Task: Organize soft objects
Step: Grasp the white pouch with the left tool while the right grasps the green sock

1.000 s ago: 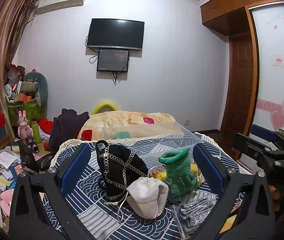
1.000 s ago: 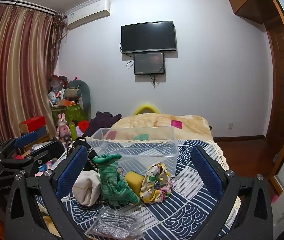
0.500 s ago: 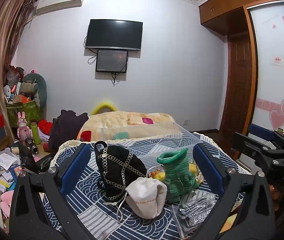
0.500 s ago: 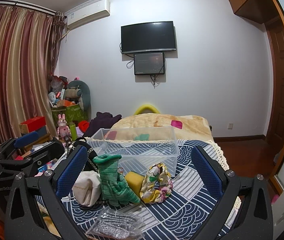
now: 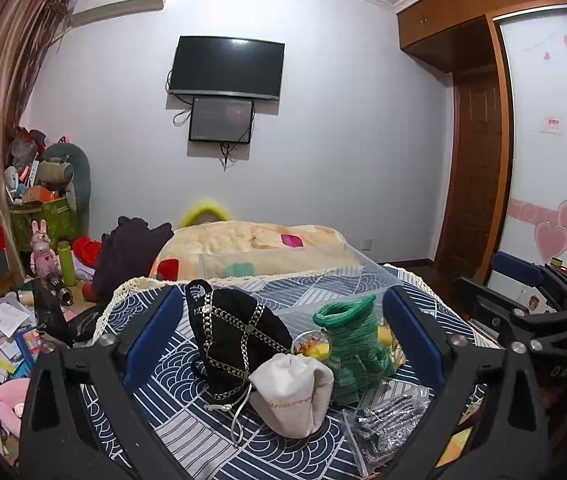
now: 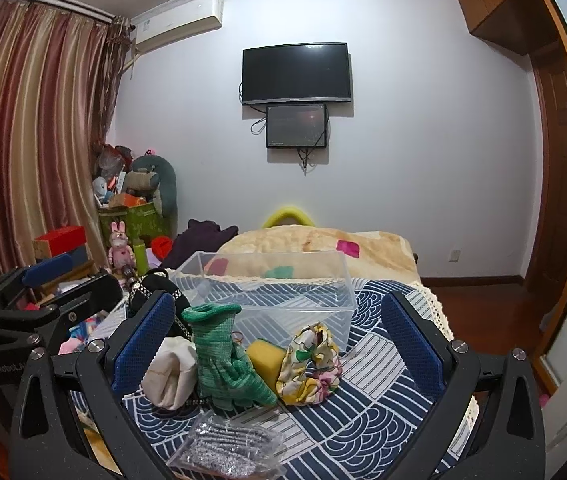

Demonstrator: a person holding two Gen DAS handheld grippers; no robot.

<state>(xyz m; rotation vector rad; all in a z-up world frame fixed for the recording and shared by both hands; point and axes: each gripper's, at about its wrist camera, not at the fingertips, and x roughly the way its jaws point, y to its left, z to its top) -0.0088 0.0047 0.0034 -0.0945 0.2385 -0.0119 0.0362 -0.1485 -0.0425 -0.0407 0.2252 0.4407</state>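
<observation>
You held the left hand-held gripper with its fingers spread wide and nothing between them, and the right hand-held gripper was spread and bare too. On the table, the green glove stood between the white pouch and the yellow sponge, with the floral scrunchie beside the sponge. The clear bin sat just behind them, and the black bag stood left of the pouch.

On the blue wave-patterned table we see the soft things clustered — a black chain-trimmed pouch, a white drawstring bag, a green knit glove standing cuff-up, a yellow sponge and a floral scrunchie — before an empty clear bin.
</observation>
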